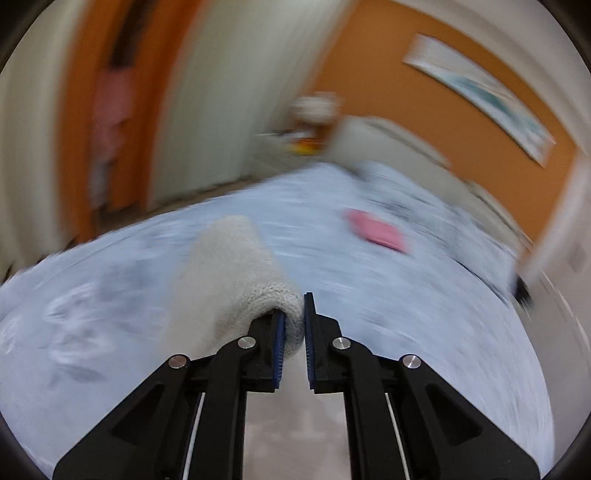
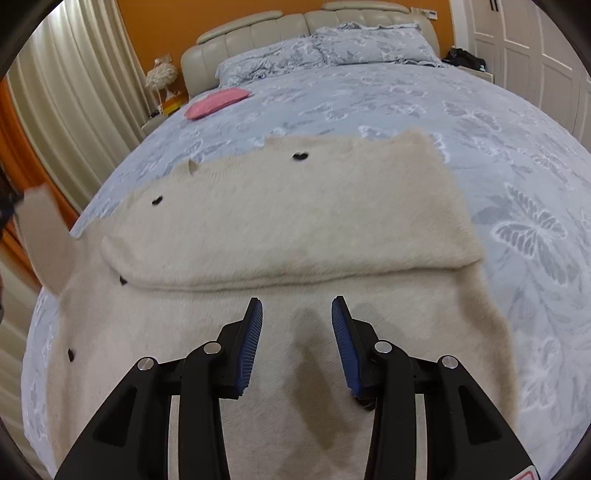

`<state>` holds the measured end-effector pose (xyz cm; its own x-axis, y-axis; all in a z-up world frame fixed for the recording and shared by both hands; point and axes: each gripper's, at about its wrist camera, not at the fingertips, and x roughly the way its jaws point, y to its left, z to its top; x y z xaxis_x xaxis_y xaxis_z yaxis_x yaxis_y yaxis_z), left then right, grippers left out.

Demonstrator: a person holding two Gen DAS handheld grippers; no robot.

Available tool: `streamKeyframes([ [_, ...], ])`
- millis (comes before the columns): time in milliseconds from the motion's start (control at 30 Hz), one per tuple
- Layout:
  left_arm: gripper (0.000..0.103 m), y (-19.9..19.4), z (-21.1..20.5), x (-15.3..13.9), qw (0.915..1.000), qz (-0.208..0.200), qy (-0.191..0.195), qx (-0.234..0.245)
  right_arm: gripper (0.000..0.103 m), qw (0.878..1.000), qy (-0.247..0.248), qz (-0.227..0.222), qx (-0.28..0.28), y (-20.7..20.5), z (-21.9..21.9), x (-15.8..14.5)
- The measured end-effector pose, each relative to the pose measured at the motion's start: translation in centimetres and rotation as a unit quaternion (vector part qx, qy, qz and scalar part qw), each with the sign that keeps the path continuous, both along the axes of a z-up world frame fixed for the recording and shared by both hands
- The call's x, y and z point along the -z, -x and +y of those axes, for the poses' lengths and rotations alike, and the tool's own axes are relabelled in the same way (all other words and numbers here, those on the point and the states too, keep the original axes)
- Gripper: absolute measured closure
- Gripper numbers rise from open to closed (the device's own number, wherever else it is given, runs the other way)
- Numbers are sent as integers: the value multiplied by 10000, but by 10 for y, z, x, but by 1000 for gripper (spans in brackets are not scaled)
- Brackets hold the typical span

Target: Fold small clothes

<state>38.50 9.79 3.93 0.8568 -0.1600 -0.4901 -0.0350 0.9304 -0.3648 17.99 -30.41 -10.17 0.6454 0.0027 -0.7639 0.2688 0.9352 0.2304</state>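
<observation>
Right under the right tongs (image 2: 297, 314) lies the cream sweater (image 2: 280, 229), spread flat on the bed (image 2: 480, 122), and those tongs hang just above it with the jaws parted and nothing between the blue pads. One fold already shows: the far part of the sweater is doubled over the near part, its rounded fold edge running across just ahead of the fingertips. Small dark buttons (image 2: 300, 156) dot the cloth along its left side. Over on the far left a cuff (image 2: 44, 236) is lifted off the bed, blurred in the right view. Switch to the left wrist view and it's sharp: the left tongs (image 1: 293, 314) are clenched on that fuzzy cuff (image 1: 266, 306), the knit bunched between the pads, the sleeve trailing away to the left. Everything behind it is smeared with blur. Around the work, a blue butterfly-print bedspread covers the whole bed, with a pink cloth (image 2: 216, 101) lying well apart near the pillows (image 2: 332, 51) and a padded headboard (image 2: 251, 33) beyond. To the left stand curtains (image 2: 74, 92) against an orange wall (image 2: 162, 29), plus a small table (image 2: 162, 110) with a fluffy white lamp; white wardrobe doors (image 2: 524, 48) close off the right. Nothing sits on the sweater itself.
</observation>
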Motion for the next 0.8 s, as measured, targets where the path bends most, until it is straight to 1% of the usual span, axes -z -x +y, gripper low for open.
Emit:
streamKeyframes([
  [67,94,19,-51,-2,9980,-17,-45,624,64,10000,8,-44,62,1,-8,-3],
  [100,94,31,-78,3,9957,22,-67,922,62,9999,23,-57,136,2,-14,-4],
  [133,90,44,-107,14,9923,156,-136,1222,60,9998,21,-51,191,2,-18,-4],
  [167,90,52,-129,27,9895,315,-245,1389,56,9997,10,-36,222,2,-21,-4],
  [200,81,64,-152,49,9869,615,-394,1436,55,9996,-30,15,274,1,-28,-2],
  [233,57,70,-161,66,9858,860,-414,1380,55,9995,-69,46,297,2,-32,0],
  [267,47,78,-166,84,9855,1129,-327,1219,55,9994,-134,92,319,2,-37,2],
  [300,44,92,-163,102,9868,1334,0,916,55,9992,-192,142,333,1,-40,4],
  [367,39,109,-151,116,9858,1413,598,677,55,9989,-256,178,343,1,-45,6],
  [400,34,114,-143,119,9849,1433,793,565,55,9988,-291,171,345,1,-47,6],
  [433,30,118,-132,122,9851,1431,874,375,55,9988,-317,163,347,0,-48,6],
  [500,25,116,-120,121,9868,1380,822,193,55,9986,-390,157,333,-2,-49,7],
  [533,24,112,-106,120,9877,1331,819,42,55,9985,-415,162,309,-3,-49,7],
  [567,23,111,-101,119,9874,1310,882,-114,55,9986,-426,167,248,-5,-47,8],
  [600,21,108,-84,119,9847,1305,1108,-336,55,9989,-407,153,176,-7,-43,8],
  [667,19,103,-62,123,9775,1356,1525,-532,55,9994,-328,115,-1,-9,-34,5],
  [700,19,103,-55,124,9740,1395,1671,-633,55,9995,-240,39,-198,-11,-23,0],
  [733,19,105,-45,129,9708,1443,1750,-777,55,9993,-169,-29,-321,-11,-14,-5],
  [767,19,103,-38,131,9699,1490,1732,-843,53,9987,-48,-121,-495,-13,-2,-12],
  [800,19,101,-35,134,9693,1581,1662,-889,47,9976,39,-205,-659,-16,11,-19],
])
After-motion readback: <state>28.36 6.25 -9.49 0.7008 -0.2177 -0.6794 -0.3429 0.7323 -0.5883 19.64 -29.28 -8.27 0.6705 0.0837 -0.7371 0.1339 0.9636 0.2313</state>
